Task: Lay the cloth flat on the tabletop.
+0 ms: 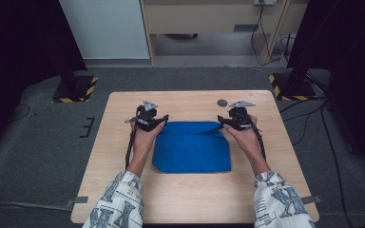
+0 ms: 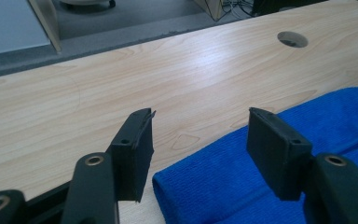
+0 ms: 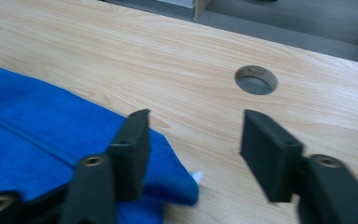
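A blue cloth (image 1: 191, 147) lies folded on the wooden table (image 1: 119, 156), its far edge doubled over. My left gripper (image 1: 158, 122) sits at the cloth's far left corner. In the left gripper view the gripper (image 2: 201, 121) is open: the cloth's corner (image 2: 214, 186) lies low between the jaws and no pad presses on it. My right gripper (image 1: 225, 122) sits at the far right corner. The right gripper view shows this gripper (image 3: 196, 119) open as well, with the cloth's corner (image 3: 37, 126) under its left jaw and bare wood under the gap.
A round hole (image 1: 222, 102) pierces the table just beyond the cloth, near the right gripper. A small white tag (image 3: 196, 176) peeks from the cloth's corner. Grey carpet surrounds the table, with stands on striped bases (image 1: 73, 89) at the back corners.
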Available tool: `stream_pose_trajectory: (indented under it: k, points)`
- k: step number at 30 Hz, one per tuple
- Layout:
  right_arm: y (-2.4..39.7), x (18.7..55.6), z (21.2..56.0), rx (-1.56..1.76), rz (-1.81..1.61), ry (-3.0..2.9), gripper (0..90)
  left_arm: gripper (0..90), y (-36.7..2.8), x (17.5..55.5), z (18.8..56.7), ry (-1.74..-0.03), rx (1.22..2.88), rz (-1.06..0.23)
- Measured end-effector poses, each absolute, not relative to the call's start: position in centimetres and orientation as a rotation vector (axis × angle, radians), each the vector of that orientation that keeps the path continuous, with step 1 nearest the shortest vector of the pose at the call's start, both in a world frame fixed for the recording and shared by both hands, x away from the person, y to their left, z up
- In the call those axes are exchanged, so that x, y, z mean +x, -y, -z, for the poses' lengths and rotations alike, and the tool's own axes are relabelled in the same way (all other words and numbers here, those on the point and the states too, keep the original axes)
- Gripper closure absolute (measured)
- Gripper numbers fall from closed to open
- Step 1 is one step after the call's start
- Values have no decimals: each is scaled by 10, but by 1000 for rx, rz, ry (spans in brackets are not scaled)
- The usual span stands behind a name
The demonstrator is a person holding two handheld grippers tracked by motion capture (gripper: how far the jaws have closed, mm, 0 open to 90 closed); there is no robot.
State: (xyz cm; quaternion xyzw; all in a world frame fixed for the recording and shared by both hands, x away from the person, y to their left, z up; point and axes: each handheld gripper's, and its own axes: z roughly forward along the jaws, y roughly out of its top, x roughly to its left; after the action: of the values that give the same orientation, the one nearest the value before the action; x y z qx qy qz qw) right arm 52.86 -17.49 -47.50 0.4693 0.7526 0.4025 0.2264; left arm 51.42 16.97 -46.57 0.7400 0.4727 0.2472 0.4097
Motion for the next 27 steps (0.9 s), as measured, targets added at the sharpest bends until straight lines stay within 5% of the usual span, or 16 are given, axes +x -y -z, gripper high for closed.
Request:
stream_pose_trajectory:
  k: [14,27]
  points:
    - [174,505,468,1241,-1124,-2115,299,406,-174,484,461,-1149,1853,-617]
    - [184,467,482,1178,-1147,-2166,384,240,-185,451,480,-1102,1927,-565]
